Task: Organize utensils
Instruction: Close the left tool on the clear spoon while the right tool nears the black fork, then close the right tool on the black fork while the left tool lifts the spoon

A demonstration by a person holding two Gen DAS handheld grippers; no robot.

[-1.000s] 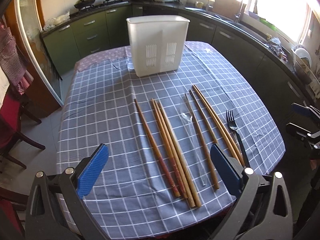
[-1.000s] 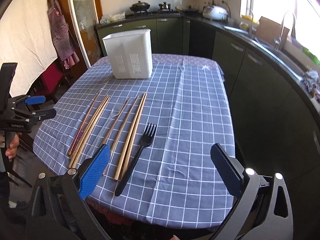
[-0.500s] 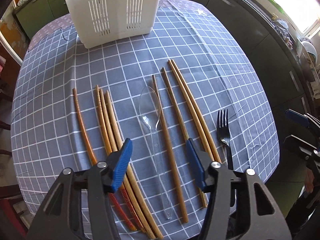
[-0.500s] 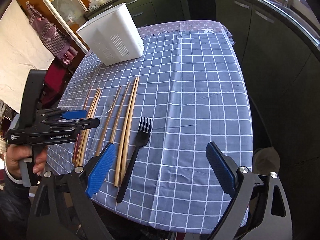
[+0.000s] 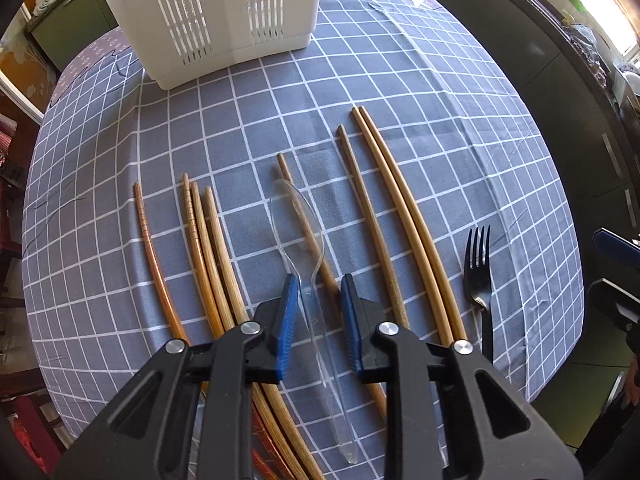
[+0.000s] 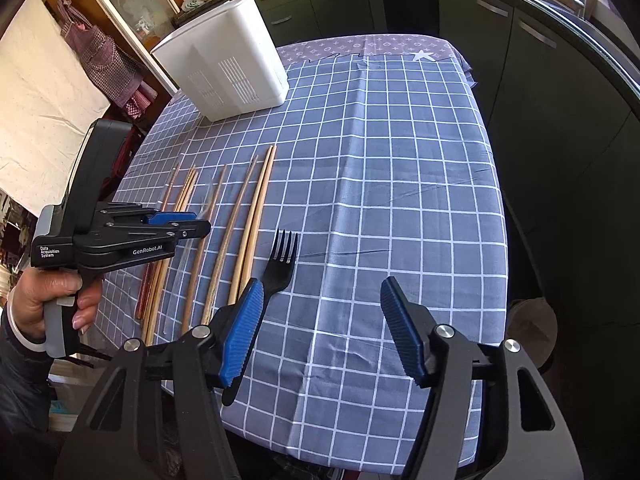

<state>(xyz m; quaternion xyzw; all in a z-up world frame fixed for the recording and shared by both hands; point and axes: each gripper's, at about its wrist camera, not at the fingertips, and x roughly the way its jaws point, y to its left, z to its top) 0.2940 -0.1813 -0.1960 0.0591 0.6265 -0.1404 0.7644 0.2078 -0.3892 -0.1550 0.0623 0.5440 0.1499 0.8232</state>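
I am at the first pick: my left claw (image 5: 318, 312) sits low over the tabletop (image 5: 400, 80), its jaws partly closed astride the clear spoon (image 5: 308, 264) handle but not yet gripping. Next I must pinch it without catching the chopstick (image 5: 316, 248) just right. My right claw (image 6: 322, 328) hangs wide apart near the fork (image 6: 276, 276). The white bin (image 6: 228, 68) stands far; what it holds I cannot tell.

Left gripper (image 5: 318, 286) lowered, fingers (image 5: 289, 312) narrowed around clear spoon (image 5: 308, 248) handle, perhaps not yet touching it
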